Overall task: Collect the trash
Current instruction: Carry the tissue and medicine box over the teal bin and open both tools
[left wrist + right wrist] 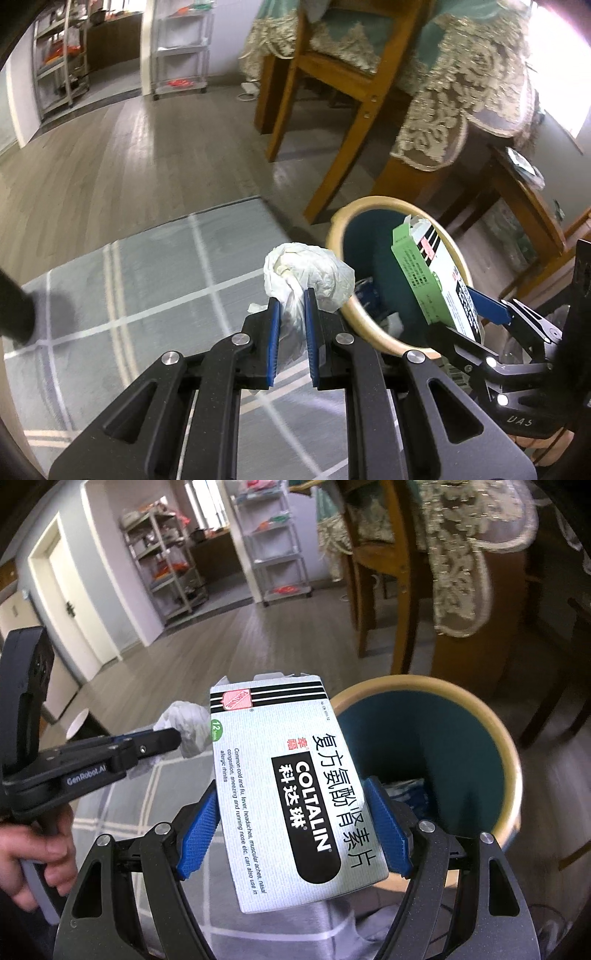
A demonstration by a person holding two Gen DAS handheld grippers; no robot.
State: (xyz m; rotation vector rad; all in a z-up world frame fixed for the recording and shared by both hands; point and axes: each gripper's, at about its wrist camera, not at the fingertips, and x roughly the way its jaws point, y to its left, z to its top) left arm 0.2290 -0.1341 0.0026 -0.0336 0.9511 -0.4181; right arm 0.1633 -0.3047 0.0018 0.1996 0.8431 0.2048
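My left gripper [292,295] is shut on a crumpled white tissue wad [308,271], held just left of the trash bin's rim [356,314]. The bin is round, dark teal inside with a pale wooden rim [511,760], and has some trash at its bottom [404,788]. My right gripper [295,794] is shut on a white and green Coltalin medicine box [291,786], held at the bin's left edge. The box [436,280] and the right gripper [487,306] show over the bin's mouth in the left wrist view. The left gripper [162,740] and tissue [188,727] show at left in the right wrist view.
The bin stands at the edge of a grey rug with white lines [147,295] on wood flooring [129,166]. A wooden chair [332,92] and a table with a lace cloth [461,92] stand behind the bin. Metal shelving racks [166,572] line the far wall. A paper cup [77,725] lies on the floor at left.
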